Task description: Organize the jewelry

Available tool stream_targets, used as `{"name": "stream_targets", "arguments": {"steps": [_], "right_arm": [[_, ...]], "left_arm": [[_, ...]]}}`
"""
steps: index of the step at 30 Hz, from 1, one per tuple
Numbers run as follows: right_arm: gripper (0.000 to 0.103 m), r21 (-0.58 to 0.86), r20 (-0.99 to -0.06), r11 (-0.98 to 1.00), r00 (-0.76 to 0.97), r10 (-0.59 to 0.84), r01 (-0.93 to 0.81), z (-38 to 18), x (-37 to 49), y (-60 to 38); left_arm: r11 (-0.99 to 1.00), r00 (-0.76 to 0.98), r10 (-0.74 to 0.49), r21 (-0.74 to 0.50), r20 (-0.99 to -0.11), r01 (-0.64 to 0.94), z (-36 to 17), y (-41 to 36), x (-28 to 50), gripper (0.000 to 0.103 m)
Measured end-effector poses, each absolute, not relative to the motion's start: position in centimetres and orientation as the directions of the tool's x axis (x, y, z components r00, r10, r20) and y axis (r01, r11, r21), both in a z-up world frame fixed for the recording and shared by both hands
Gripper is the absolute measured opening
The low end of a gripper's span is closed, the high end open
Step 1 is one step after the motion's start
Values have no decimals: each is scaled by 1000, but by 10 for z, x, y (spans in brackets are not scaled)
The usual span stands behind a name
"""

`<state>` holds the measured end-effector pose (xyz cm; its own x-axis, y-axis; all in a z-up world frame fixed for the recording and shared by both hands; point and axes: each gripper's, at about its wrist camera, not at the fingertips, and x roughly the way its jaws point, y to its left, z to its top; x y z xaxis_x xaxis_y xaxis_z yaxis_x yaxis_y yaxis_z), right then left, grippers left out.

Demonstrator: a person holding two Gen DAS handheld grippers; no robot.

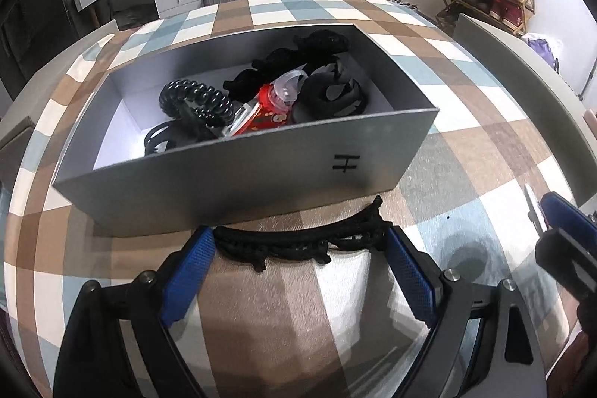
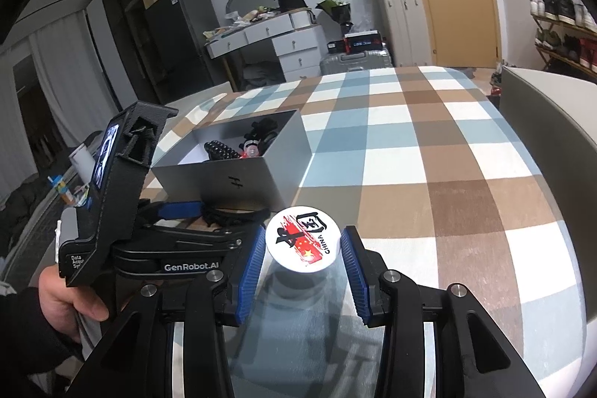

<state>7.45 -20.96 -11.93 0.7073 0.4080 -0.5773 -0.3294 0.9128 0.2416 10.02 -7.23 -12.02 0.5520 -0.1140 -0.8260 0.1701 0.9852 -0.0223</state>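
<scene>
A grey open box [image 1: 238, 170] stands on the checked tablecloth and holds several black hair ties, a black coil band [image 1: 194, 99] and a red clip [image 1: 268, 114]. A black braided cord [image 1: 298, 243] lies on the cloth just in front of the box, between the wide-apart fingers of my left gripper [image 1: 300, 248], which is open around it. My right gripper [image 2: 303, 247] is shut on a round white badge [image 2: 303, 240] printed with red and "CHINA", held above the cloth. The box [image 2: 238, 174] and the left gripper [image 2: 209, 215] also show in the right wrist view.
A grey box lid [image 1: 530, 92] stands on the table's right side and also shows in the right wrist view [image 2: 552, 122]. The right gripper's tip [image 1: 559, 226] is at the left view's right edge. Drawers, suitcases and a shoe rack stand beyond the table.
</scene>
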Motion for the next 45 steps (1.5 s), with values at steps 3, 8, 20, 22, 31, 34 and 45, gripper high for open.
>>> {"name": "stream_targets", "arguments": {"steps": [3,8,20,22,31,34,45], "right_arm": [[41,239,-575,914,711,404,-327,-117,72,-209],[41,232,-561,913,720,408,-337,-109,70,-205],[41,234,-495,877,725,478,-419,-71,87,-171],[41,248,-482,870,725,492,-426,-65,94,-165],[41,239,-467,856,719,515,-458,-46,125,-143],[41,236,-465,853,716,520,-466,-43,133,-137],[41,255,-505,846,682,529,-468,-54,164,-125]], "left_arm": [[985,550,-118,-28,-827,170,-119,-70,95,88],[985,575,-130,-39,-808,169,-109,-59,79,88],[988,695,-147,-73,-704,136,-59,-11,67,88],[988,707,-147,-72,-692,135,-55,-6,73,88],[984,744,-176,-103,-645,144,-41,7,93,88],[981,746,-194,-111,-636,160,-38,8,100,88],[953,711,-300,-170,-636,249,-47,6,121,88]]}}
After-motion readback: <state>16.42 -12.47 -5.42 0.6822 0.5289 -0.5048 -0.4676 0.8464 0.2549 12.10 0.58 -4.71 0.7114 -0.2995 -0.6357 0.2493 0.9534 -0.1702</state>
